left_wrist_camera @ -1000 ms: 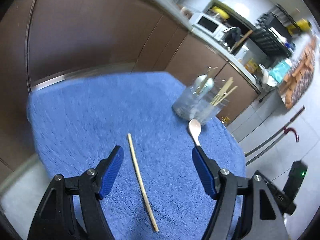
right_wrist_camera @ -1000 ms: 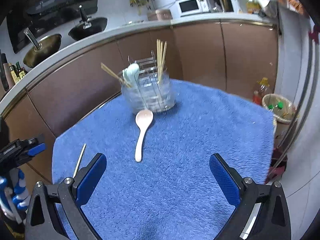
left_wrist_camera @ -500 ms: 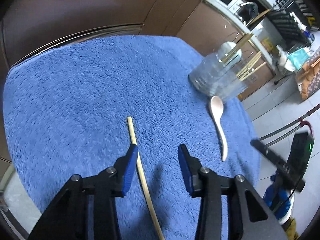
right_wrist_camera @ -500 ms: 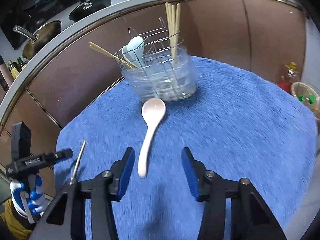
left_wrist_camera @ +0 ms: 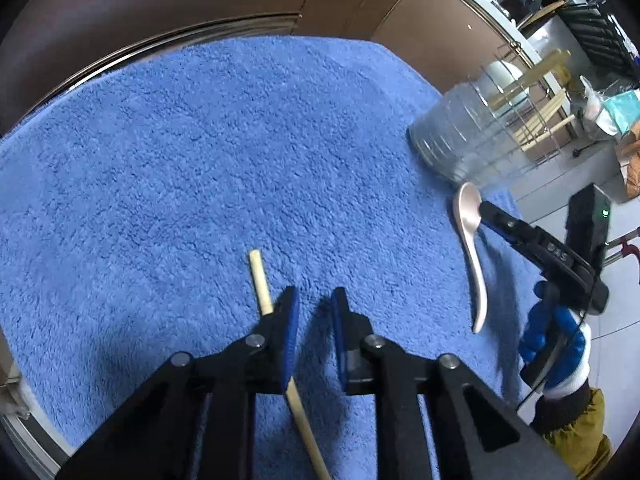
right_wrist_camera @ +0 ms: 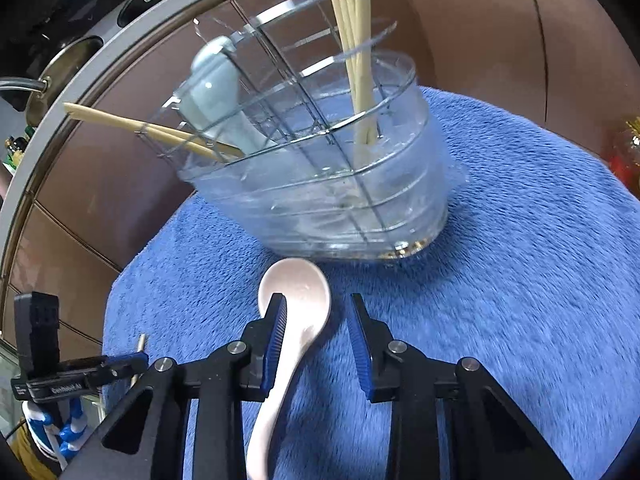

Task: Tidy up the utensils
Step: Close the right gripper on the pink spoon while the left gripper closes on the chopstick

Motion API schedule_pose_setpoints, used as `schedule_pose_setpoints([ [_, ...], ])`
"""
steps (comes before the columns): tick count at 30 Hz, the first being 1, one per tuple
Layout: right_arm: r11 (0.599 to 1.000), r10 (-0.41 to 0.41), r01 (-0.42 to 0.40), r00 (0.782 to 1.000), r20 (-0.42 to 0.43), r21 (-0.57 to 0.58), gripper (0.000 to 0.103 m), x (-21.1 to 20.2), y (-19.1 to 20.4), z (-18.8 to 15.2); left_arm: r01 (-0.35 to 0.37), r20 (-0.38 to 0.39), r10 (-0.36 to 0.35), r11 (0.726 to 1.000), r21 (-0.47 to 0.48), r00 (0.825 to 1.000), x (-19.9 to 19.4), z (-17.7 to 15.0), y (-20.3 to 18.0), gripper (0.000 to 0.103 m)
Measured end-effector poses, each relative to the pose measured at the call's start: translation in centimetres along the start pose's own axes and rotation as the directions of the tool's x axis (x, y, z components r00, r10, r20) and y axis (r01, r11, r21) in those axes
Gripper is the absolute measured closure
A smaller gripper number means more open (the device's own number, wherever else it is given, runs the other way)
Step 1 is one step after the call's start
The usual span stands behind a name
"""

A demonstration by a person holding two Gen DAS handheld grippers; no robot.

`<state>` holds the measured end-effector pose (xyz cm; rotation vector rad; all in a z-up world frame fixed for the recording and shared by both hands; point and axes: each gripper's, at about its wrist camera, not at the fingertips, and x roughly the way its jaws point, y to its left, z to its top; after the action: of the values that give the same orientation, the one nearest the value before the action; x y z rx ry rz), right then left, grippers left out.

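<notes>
A wooden chopstick (left_wrist_camera: 259,280) lies on the blue towel (left_wrist_camera: 180,152). It runs under the left finger of my left gripper (left_wrist_camera: 314,312), whose jaws are closing and stand a little apart; the pads do not press on the stick. A pink ceramic spoon (right_wrist_camera: 298,292) lies in front of the clear utensil holder (right_wrist_camera: 340,200). My right gripper (right_wrist_camera: 318,320) straddles the spoon's neck with its jaws closing. The left pad is against the spoon and the right pad is apart from it. In the left wrist view the spoon (left_wrist_camera: 468,216) lies at right.
The holder (left_wrist_camera: 468,140) has a wire rack with several chopsticks (right_wrist_camera: 360,40) and a pale blue spoon (right_wrist_camera: 216,80). Brown cabinet fronts (right_wrist_camera: 500,40) curve behind the table. A gloved hand (left_wrist_camera: 556,340) holds the other gripper at right.
Both grippers came down and forward toward the towel, and their jaws narrowed from wide open. The left one now sits over the chopstick, the right one around the pink spoon's neck.
</notes>
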<state>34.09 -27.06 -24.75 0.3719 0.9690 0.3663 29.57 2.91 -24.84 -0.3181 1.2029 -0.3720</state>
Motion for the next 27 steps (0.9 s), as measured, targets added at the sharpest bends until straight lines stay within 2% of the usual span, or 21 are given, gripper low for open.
schedule_pose_setpoints([
  [2,1.000,0.010,-0.010,1.000,-0.010,-0.008,0.078,0.4,0.0,0.3,0.021,-0.014,-0.021,0.999,-0.028,1.000,0.0,0.2,0.6,0.089],
  [4,1.000,-0.005,0.004,1.000,-0.030,-0.025,0.089,0.9,0.1,0.6,0.035,-0.029,-0.037,0.998,-0.053,0.999,0.0,0.5,1.3,0.091],
  [6,0.999,-0.024,0.022,0.998,-0.052,-0.043,0.095,1.4,0.5,0.7,0.047,-0.042,-0.050,0.996,-0.072,0.998,-0.1,0.7,1.9,0.092],
  [10,0.996,-0.055,0.050,0.997,-0.062,-0.080,0.096,1.0,1.1,0.5,0.049,-0.048,-0.053,0.995,-0.087,0.997,0.1,0.7,2.4,0.099],
  [13,0.992,-0.072,0.066,0.996,-0.057,-0.103,0.097,0.4,2.0,-0.2,0.052,-0.045,-0.056,0.994,-0.100,0.997,-0.3,0.5,2.7,0.099],
  [19,0.989,-0.093,0.086,0.995,-0.049,-0.121,0.097,-0.8,3.0,-1.5,0.061,0.019,-0.061,0.997,-0.038,0.998,-2.4,0.2,1.5,0.096],
  [22,0.989,-0.093,0.087,0.995,-0.045,-0.118,0.097,-0.9,3.4,-1.8,0.031,0.014,-0.031,0.999,-0.017,0.999,-3.2,0.2,1.2,0.089],
  [27,0.993,-0.072,0.069,0.997,-0.026,-0.098,0.097,-1.6,2.9,-2.5,-0.055,-0.062,0.053,0.998,-0.025,0.997,-2.5,0.3,1.6,0.089],
])
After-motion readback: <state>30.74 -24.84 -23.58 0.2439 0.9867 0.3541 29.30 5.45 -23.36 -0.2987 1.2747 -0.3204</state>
